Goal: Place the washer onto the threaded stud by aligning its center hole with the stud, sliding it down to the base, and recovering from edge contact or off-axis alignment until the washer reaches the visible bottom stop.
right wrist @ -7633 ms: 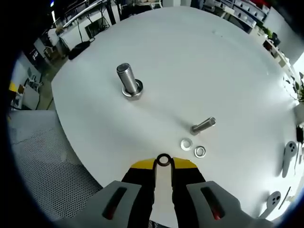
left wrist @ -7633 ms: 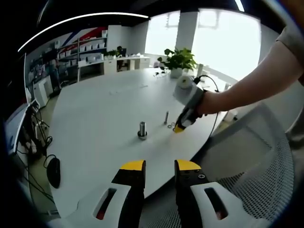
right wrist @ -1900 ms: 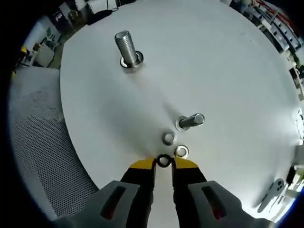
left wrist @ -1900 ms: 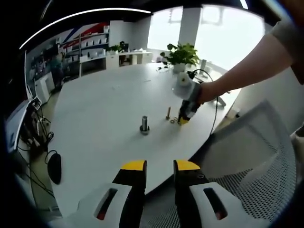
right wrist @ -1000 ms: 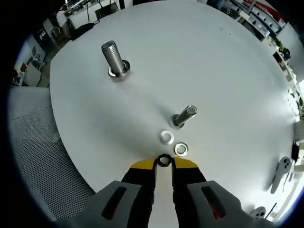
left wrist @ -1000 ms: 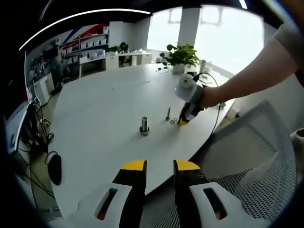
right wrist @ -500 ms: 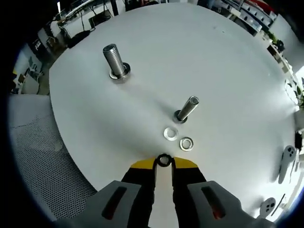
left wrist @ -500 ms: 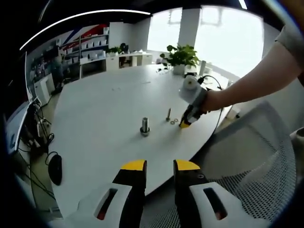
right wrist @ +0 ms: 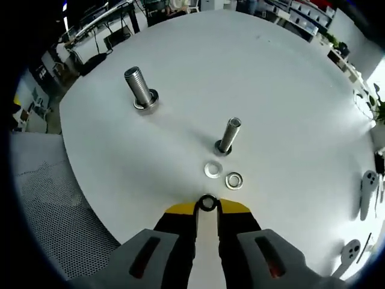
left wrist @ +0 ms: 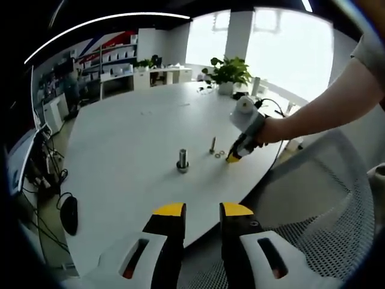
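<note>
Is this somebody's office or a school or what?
Most likely an office or a workshop room. There is a big white table, shelves with boxes along the far wall, a potted plant by bright windows, and a mesh chair at the table's edge.

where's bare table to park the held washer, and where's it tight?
Bare table: the stretch beyond the large stud and small stud. Tight: between right gripper, shut on the washer, and small stud, where two loose washers lie.
</note>
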Action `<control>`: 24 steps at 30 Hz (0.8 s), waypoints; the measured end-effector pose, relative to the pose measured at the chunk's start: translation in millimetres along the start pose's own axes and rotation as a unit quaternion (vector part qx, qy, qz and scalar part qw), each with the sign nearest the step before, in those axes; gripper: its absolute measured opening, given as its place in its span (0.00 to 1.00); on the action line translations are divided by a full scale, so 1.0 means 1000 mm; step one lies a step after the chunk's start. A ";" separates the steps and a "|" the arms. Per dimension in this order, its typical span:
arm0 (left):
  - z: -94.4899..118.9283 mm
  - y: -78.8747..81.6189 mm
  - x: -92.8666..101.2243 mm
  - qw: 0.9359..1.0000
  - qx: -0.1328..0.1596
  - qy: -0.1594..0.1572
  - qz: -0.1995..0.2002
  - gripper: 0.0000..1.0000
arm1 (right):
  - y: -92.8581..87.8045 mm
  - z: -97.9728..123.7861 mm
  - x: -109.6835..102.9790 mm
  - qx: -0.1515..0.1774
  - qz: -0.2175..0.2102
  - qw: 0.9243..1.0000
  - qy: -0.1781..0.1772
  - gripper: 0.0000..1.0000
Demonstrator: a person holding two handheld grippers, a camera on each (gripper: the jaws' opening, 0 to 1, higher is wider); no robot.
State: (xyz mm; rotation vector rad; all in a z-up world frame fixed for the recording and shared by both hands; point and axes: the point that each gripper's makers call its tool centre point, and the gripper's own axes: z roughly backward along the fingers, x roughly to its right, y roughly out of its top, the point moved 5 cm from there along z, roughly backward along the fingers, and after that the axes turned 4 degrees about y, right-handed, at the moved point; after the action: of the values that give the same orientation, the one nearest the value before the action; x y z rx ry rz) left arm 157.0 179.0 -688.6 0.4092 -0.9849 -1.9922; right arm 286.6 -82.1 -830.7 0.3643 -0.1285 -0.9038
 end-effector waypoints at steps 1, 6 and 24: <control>0.000 -0.001 0.000 1.000 -0.001 0.001 0.000 0.20 | 0.000 0.000 0.000 0.000 0.001 1.000 0.000 0.15; 0.001 0.000 -0.002 1.000 0.004 0.004 0.003 0.20 | 0.002 -0.001 0.004 0.017 -0.048 0.999 0.002 0.14; 0.001 0.000 -0.002 1.000 0.004 0.007 0.006 0.20 | 0.027 0.017 0.014 0.046 -0.006 0.999 -0.002 0.14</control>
State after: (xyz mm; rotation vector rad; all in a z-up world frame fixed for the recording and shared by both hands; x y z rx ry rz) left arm 157.5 181.1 -687.9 0.4198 -0.9851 -1.9735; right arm 310.4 -82.3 -805.4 0.4495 -0.1720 -0.9133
